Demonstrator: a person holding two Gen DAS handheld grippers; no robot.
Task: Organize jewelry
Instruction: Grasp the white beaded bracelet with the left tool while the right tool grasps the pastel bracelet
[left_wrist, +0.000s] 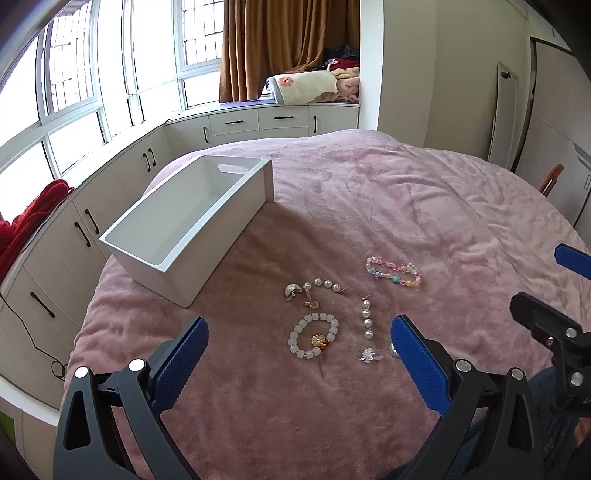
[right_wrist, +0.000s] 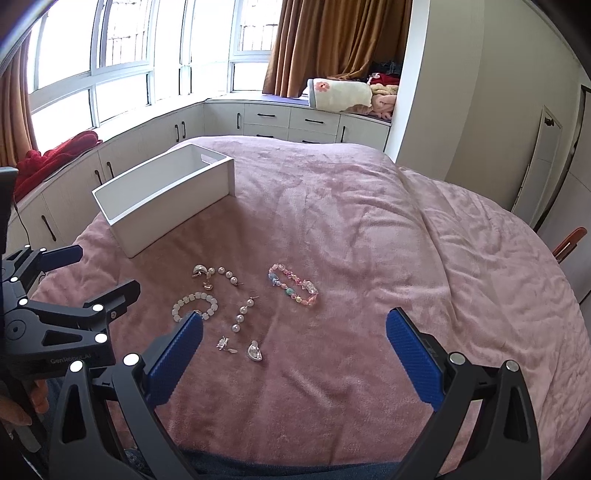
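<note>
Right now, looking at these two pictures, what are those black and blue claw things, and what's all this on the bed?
There is no robot here. A person holds a pair of hand-operated tongs in each hand, and a small wide-angle camera on each looks out along its fingers. One picture is from the left tongs, the other from the right tongs; each also catches its partner at the edge. Both are open and hold nothing.

On the pink blanket lie a white bead bracelet, a pastel bead bracelet, two pearl drop earrings and a few small silver pieces. The white box stands beside them, and nothing shows inside it, presumably where the jewelry goes.
</note>
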